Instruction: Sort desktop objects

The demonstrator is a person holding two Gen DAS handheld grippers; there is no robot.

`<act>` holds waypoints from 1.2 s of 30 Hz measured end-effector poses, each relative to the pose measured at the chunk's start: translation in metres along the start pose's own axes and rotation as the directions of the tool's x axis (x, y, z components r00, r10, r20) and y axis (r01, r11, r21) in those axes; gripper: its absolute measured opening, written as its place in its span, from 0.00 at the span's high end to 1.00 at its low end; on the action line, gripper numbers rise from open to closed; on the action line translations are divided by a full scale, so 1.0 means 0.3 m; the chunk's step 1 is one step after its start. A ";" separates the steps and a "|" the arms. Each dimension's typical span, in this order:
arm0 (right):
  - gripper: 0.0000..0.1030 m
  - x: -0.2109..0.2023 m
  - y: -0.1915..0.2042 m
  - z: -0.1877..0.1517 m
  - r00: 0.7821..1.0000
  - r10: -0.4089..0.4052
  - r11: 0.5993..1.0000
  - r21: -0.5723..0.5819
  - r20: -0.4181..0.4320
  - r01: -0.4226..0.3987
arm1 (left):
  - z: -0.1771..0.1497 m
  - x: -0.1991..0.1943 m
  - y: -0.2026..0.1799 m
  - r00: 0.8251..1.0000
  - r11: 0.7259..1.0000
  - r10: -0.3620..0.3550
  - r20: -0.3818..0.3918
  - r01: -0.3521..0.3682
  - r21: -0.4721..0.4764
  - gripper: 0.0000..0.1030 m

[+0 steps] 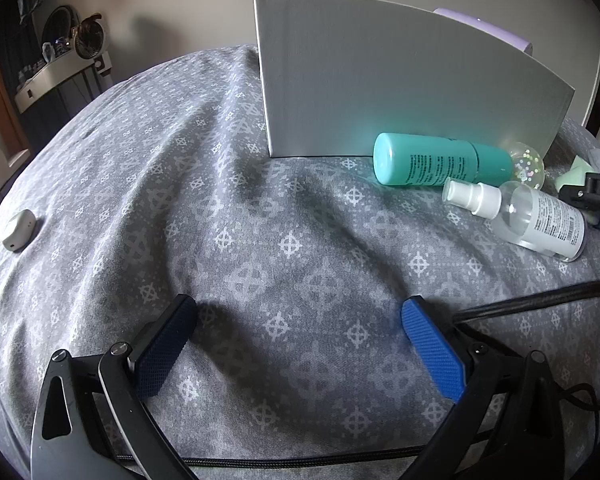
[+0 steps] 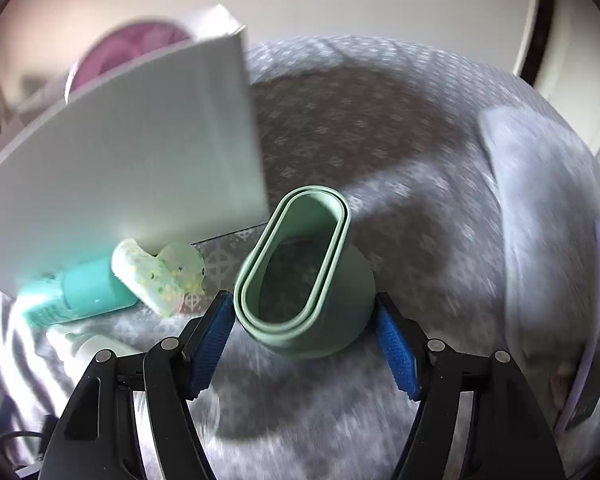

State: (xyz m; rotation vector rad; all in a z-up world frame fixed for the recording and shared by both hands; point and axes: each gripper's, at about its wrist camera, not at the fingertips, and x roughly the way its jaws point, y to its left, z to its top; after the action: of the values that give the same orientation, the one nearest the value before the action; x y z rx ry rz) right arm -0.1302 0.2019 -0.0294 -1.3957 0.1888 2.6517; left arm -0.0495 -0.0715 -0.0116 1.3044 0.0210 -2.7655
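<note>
My right gripper (image 2: pixel 306 312) is shut on a pale green nozzle-shaped attachment (image 2: pixel 300 280), its blue pads against both sides, held above the grey patterned cloth (image 2: pixel 380 120); the view is motion-blurred. My left gripper (image 1: pixel 299 324) is open and empty, low over the cloth (image 1: pixel 220 200). A white box (image 1: pixel 400 80) stands at the back; it also shows in the right wrist view (image 2: pixel 120 168). In front of it lie a teal bottle (image 1: pixel 436 160), a clear spray bottle (image 1: pixel 532 216) and a clear glitter duck (image 2: pixel 168 276).
A small white device (image 1: pixel 18 230) lies at the cloth's far left. A black cable (image 1: pixel 540 296) runs in from the right. A grey pillow-like fold (image 2: pixel 540 220) lies at the right. A purple object (image 2: pixel 116 52) sits behind the box.
</note>
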 end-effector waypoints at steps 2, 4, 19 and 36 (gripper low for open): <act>0.33 -0.057 -0.032 -0.004 0.999 0.017 0.999 0.042 0.040 -0.019 | 0.000 0.000 -0.001 1.000 1.000 0.000 0.000 0.000 0.000 0.00; 0.33 -0.136 -0.045 0.000 0.994 0.031 0.997 0.069 0.106 -0.038 | 0.000 0.000 0.001 1.000 1.000 0.000 0.000 0.000 0.000 0.00; 0.55 -0.371 -0.064 0.105 0.945 0.121 0.977 0.130 0.303 -0.167 | 0.000 0.001 0.001 1.000 1.000 0.000 0.000 0.000 0.000 0.00; 0.10 -0.070 -0.080 0.055 0.993 -0.122 0.989 -0.086 0.011 0.122 | 0.000 0.001 0.001 1.000 1.000 0.000 0.000 0.000 0.000 0.00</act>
State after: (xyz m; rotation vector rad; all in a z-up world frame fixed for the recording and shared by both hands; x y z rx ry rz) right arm -0.1274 0.2271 -0.0040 -1.3774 -0.0117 2.5914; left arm -0.0496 -0.0717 -0.0118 1.3042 0.0208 -2.7652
